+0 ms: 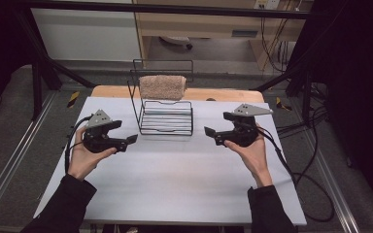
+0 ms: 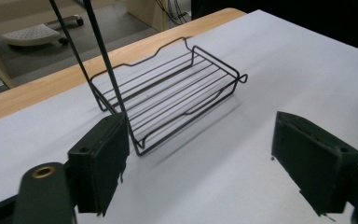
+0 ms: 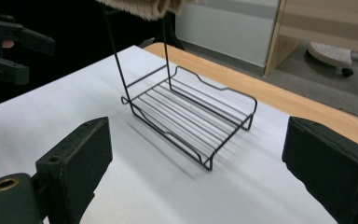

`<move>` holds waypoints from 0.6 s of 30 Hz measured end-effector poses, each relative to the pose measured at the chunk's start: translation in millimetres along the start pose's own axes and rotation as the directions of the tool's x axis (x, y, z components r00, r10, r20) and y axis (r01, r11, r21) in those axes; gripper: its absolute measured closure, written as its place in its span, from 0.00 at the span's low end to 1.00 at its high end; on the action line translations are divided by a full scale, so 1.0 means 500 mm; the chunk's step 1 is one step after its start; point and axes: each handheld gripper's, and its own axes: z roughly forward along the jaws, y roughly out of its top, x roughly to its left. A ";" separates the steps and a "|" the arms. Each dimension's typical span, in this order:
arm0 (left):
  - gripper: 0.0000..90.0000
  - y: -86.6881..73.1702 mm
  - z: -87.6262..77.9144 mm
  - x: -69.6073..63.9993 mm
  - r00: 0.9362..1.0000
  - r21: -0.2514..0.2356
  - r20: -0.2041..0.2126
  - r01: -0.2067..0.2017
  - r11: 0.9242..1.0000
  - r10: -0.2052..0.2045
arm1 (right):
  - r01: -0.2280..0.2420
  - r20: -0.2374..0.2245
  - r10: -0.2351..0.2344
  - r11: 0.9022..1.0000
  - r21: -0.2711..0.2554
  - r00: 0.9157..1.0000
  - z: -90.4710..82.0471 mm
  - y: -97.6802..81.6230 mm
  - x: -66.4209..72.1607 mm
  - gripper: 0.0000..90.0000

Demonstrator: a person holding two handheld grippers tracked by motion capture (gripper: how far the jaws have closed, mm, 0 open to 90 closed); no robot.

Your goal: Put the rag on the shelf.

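A black wire rack (image 1: 167, 119) stands at the middle back of the white table (image 1: 175, 184), with a beige towel (image 1: 162, 87) draped over its top bar. My left gripper (image 1: 131, 141) hovers to the rack's left, pointing right, with its jaws open and nothing between them. Opposite it, my right gripper (image 1: 209, 132) points left at the rack's right, also open and holding nothing. In the left gripper view the rack's tray (image 2: 168, 93) lies ahead of the spread jaws (image 2: 205, 158). The right gripper view shows the tray (image 3: 191, 116) beyond its own jaws (image 3: 203, 168), with the towel's hem (image 3: 144, 7) above.
A wooden strip (image 1: 223, 94) runs along the table's far edge behind the rack. Cables (image 1: 301, 170) trail off the right side to the floor. Black frame posts (image 1: 39, 73) stand at the back corners. The left gripper (image 3: 4, 42) appears at the top left of the right gripper view.
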 end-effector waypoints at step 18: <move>0.11 -0.126 0.002 -0.004 0.999 0.054 0.009 0.044 0.998 -0.045 | -0.067 0.015 0.066 0.994 0.086 0.998 -0.027 -0.149 -0.039 0.02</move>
